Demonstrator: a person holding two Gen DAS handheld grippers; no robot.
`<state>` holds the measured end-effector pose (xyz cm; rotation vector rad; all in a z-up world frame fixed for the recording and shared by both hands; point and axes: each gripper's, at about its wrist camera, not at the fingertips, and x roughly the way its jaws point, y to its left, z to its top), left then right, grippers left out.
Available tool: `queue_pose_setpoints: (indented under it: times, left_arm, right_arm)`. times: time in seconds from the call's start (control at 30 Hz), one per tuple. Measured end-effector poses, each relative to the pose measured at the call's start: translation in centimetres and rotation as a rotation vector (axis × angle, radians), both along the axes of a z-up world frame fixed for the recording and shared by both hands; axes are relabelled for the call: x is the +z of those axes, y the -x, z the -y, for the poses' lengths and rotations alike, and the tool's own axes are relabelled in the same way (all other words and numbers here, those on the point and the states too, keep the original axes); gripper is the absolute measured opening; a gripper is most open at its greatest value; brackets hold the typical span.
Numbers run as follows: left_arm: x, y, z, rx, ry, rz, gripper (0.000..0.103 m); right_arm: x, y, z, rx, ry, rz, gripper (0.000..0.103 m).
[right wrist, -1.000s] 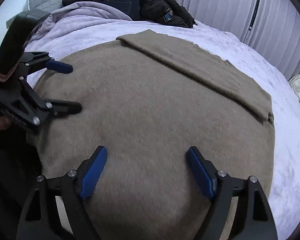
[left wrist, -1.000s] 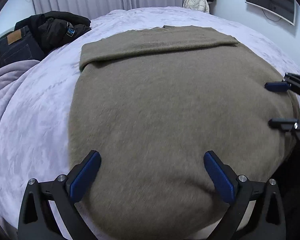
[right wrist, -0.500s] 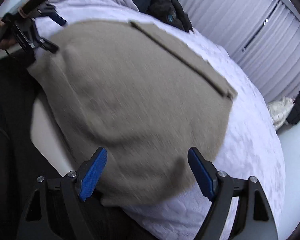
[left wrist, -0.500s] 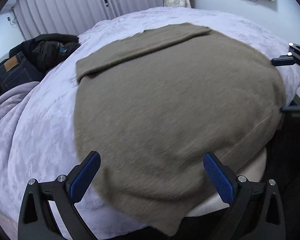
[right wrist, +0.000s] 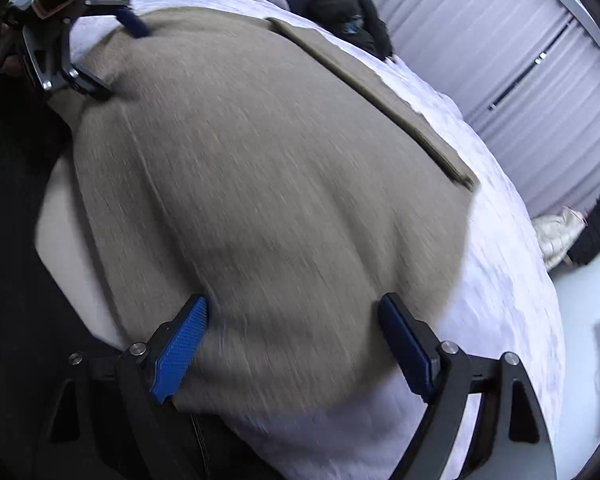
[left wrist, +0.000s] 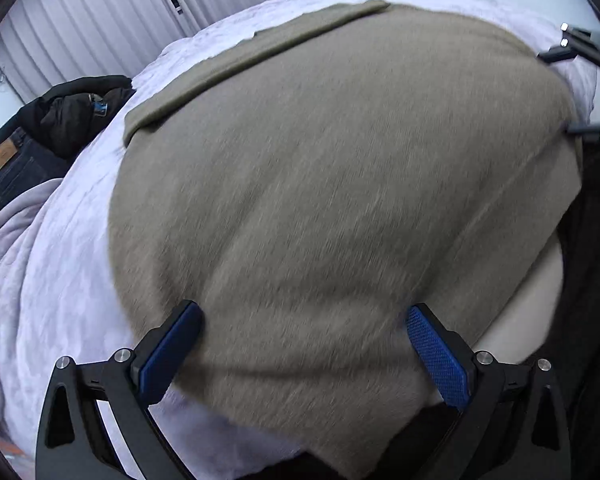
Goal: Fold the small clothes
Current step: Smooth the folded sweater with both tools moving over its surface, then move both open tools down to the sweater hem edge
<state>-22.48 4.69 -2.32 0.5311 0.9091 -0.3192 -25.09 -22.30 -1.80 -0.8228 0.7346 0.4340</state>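
- The olive-brown sweater [left wrist: 340, 184] lay spread flat across the bed [left wrist: 60, 280], covering most of the pale lilac quilt, its near hem hanging over the bed's front edge.
- One folded strip of the sweater ran along its far side, towards the curtains [left wrist: 100, 20].
- The left claw [left wrist: 304, 352] stood wide over the near left corner of the sweater, its blue pads [left wrist: 438, 360] apart with fabric showing between them and nothing pinched.
- The right claw [right wrist: 296, 344] gaped just as wide above the near right corner; its jaws had just been opening a touch further, with cloth lying under the gap but not gripped.
- From the right wrist view the left claw [right wrist: 112, 56] showed at the sweater's opposite corner, also spread.
- A dark jacket [left wrist: 72, 116] and a pair of jeans [left wrist: 12, 168] sat heaped at the far left of the bed, well apart from the sweater.
- A white puffer coat [right wrist: 556, 232] sat off the bed's right side.
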Motion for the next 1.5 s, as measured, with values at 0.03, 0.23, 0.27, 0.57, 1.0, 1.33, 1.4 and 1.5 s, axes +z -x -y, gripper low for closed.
queue_pose_setpoints:
  times: [0.03,0.23,0.27,0.57,1.0,1.33,1.4,1.5]
  left_arm:
    - [0.3,0.2,-0.2,0.012,-0.009,-0.006,0.103]
    - [8.1,-0.6,0.5,0.053,0.195,0.082,0.103]
    - [9.3,-1.8,0.9,0.086,0.237,0.08,0.103]
    - [7.6,-16.5,3.0,0.513,0.423,-0.251,0.103]
    - [1.8,-2.8,-0.1,0.405,0.267,-0.095,0.103]
    - [0.5,3.0,-0.8,0.368,0.139,-0.104,0.103]
    - [1.8,3.9,-1.7,0.361,0.186,-0.103,0.103]
    - [4.6,3.4,-2.7,0.391,0.24,-0.012,0.103]
  right_arm:
    - [0.2,0.0,0.4,-0.028,0.016,-0.011,0.089]
    - [7.0,0.2,1.6,-0.077,-0.245,0.003,0.09]
    - [8.6,-1.1,1.0,-0.107,-0.288,0.022,0.09]
    - [9.1,-19.0,-4.9,-0.52,-0.414,-0.233,0.091]
    - [2.5,-4.6,-0.9,-0.392,-0.403,-0.088,0.091]
    - [0.1,0.7,-1.2,-0.306,-0.194,-0.023,0.091]
    - [0.6,1.2,-0.8,-0.309,-0.171,-0.065,0.091]
    - [3.3,0.7,1.1,-0.341,-0.345,-0.163,0.092]
